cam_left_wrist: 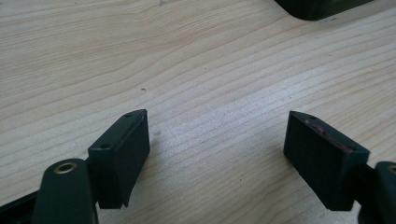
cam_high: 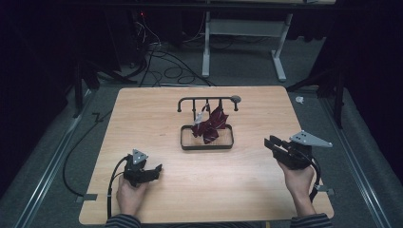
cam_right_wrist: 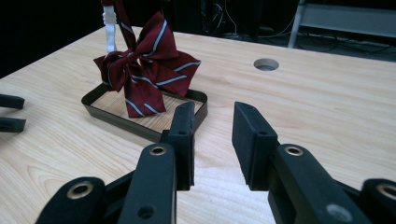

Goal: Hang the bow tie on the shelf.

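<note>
Softly done: light, limp striped bow tie point(cam_right_wrist: 145, 74) hanging from rack point(cam_high: 207, 100) over tray point(cam_high: 183, 141) mid-bench point(cam_high: 247, 185), best pinched at knot; left claw point(cam_left_wrist: 217, 144) and right claw point(cam_right_wrist: 212, 140) both apart, empty.

One striped bow tie point(cam_high: 209, 125) hanging on one hook rack point(cam_high: 207, 99); one black tray point(cam_high: 206, 145) sitting beneath; two grippers, left point(cam_high: 157, 169) and right point(cam_high: 269, 142), resting over one wooden table point(cam_high: 237, 185)

wood table point(cam_high: 157, 114), desk frame point(cam_high: 247, 33), floor cables point(cam_high: 161, 61) behind
</note>
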The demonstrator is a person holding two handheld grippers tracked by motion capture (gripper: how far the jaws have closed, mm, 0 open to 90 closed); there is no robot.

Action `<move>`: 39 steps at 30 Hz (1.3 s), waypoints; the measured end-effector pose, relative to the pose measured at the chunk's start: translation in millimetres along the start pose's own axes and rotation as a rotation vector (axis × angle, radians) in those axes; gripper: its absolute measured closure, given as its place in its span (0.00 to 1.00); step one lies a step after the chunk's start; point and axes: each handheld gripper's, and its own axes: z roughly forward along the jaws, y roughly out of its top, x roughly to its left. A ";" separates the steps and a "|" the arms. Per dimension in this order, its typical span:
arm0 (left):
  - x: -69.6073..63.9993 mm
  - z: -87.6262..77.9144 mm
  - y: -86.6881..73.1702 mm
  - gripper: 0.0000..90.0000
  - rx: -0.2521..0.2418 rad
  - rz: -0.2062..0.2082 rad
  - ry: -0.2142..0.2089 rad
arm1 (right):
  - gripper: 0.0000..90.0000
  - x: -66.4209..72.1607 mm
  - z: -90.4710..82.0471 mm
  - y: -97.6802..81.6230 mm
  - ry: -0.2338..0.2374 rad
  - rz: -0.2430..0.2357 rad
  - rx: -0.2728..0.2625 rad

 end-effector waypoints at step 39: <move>0.0 0.0 0.0 0.26 -0.001 -0.001 0.000 | 0.76 12.8 34.4 -45.1 0.076 0.075 0.075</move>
